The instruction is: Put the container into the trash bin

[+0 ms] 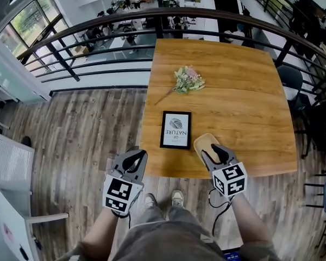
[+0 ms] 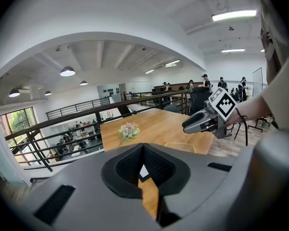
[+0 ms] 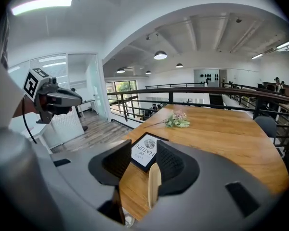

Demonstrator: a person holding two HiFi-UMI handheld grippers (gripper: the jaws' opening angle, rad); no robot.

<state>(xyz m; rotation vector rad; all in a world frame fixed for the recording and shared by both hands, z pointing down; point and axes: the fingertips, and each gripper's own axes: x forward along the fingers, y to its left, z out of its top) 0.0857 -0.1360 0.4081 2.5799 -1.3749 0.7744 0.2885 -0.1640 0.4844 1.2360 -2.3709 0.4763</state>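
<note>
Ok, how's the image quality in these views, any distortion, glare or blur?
Head view: fisheye bows the railing; table evenly lit, sharp. Left gripper view: heavy barrel distortion, dark corners, ceiling light blown out. Right gripper view: same curvature, framed print legible.

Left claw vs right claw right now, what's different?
Left claw: jaws together at the tips, nothing between them. Right claw: jaws apart, with the rim of the container between them. The right claw is over the near edge of the table; the left claw is by its near-left corner. Both are grey and point toward the table.
</note>
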